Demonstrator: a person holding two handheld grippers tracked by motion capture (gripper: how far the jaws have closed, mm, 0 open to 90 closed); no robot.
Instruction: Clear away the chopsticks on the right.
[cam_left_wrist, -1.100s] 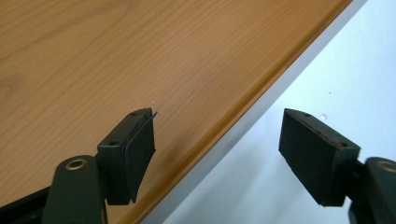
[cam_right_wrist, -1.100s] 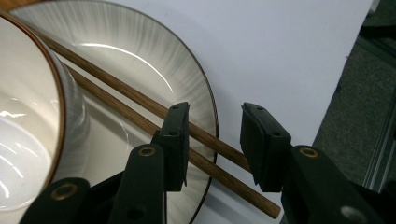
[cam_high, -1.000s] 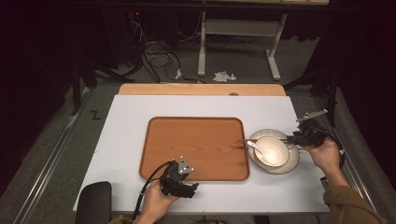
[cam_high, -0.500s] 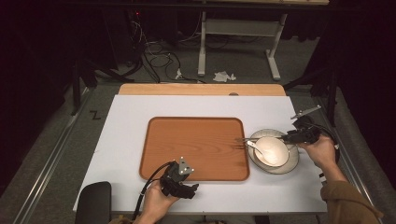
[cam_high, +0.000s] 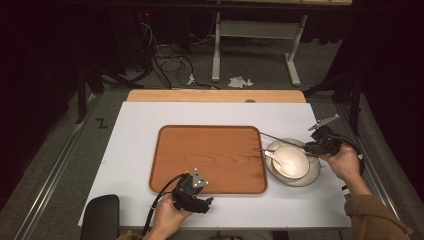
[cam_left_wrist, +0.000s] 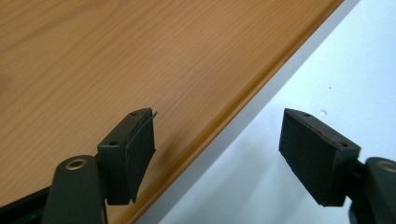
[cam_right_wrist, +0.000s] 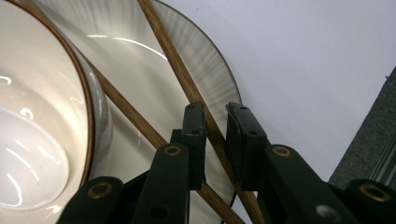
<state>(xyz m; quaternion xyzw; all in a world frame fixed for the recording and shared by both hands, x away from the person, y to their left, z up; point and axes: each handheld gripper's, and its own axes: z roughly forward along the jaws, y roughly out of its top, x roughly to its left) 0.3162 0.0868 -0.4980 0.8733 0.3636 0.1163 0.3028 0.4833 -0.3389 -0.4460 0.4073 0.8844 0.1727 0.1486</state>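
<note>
Well, the white table (cam_high: 130, 150) is carrying everything, and the wooden tray (cam_high: 207, 157) is lying empty at its middle. Just past the tray's right edge a grey plate (cam_high: 310, 177) is sitting with a white bowl (cam_high: 291, 161) on it, and a white spoon (cam_high: 267, 154) is leaning in the bowl.

The left gripper (cam_high: 192, 192) is resting at the tray's near rim; in the left gripper view its fingers (cam_left_wrist: 133, 149) are standing spread wide, one over the wood, the other over bare table, with nothing between them.

The right gripper (cam_high: 320, 146) is working at the plate's far side. Its fingers (cam_right_wrist: 194, 140) are drawn close around one of two wooden chopsticks (cam_right_wrist: 187, 88), and they look to be pinching it, though a sliver of gap is showing on one side. The second stick is passing just outside the fingers, toward the bowl, crossing under them. In the high view the gripped stick is running from the fingers out over the bowl toward the tray's corner, its tip hanging above the rim.

I'd judge the chopsticks light, stiff and rather slick, apt to roll or swivel in a two-point pinch. Taking them near the thick end, as the fingers are doing, is leaving a long lever, so a firm squeeze seems wise. The bowl and plate are looking glazed and breakable, so they are better left unknocked.
</note>
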